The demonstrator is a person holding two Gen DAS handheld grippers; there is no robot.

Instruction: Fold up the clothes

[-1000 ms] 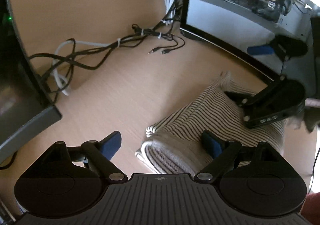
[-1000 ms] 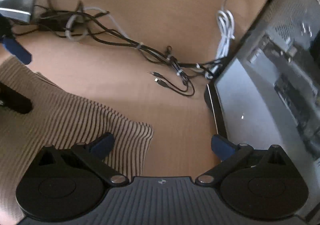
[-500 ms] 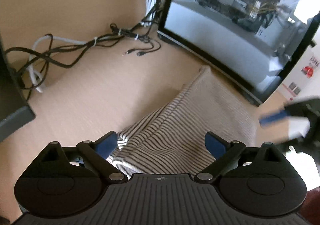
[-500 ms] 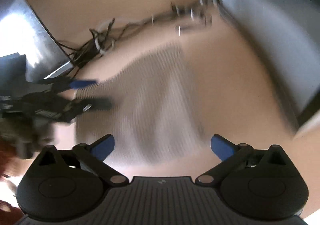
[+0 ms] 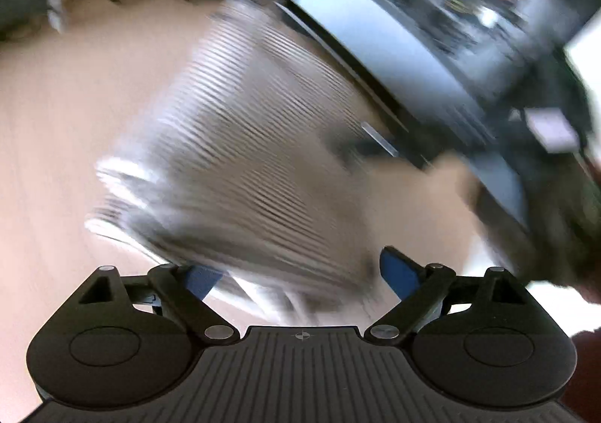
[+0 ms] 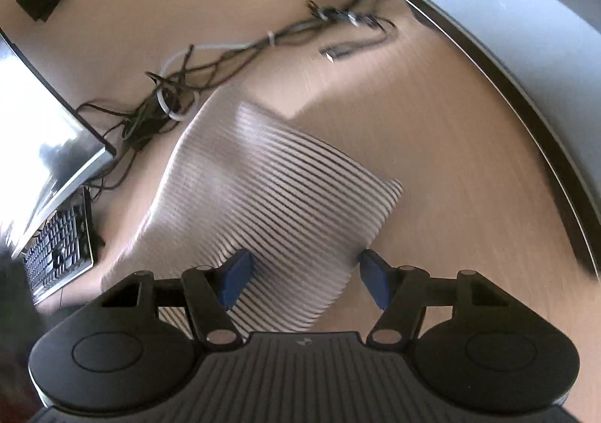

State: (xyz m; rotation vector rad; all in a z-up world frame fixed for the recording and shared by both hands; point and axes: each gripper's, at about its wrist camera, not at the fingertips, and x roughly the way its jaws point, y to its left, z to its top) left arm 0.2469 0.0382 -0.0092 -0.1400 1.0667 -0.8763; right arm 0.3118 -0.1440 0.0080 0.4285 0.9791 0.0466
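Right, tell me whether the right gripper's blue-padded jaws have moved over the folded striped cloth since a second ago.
Yes. The right gripper swung from the cloth's corner, beside the computer case, onto the striped cloth; its jaws are closing around the near edge.

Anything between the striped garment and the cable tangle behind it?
No: bare wooden desk only, between striped garment and cable tangle, which nearly meet, in the right wrist view.

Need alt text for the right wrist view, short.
A folded cream garment with thin dark stripes lies on a light wooden desk, its near edge between the closing blue-padded fingers of the right gripper. Tangled black and white cables lie behind it, a keyboard at left.
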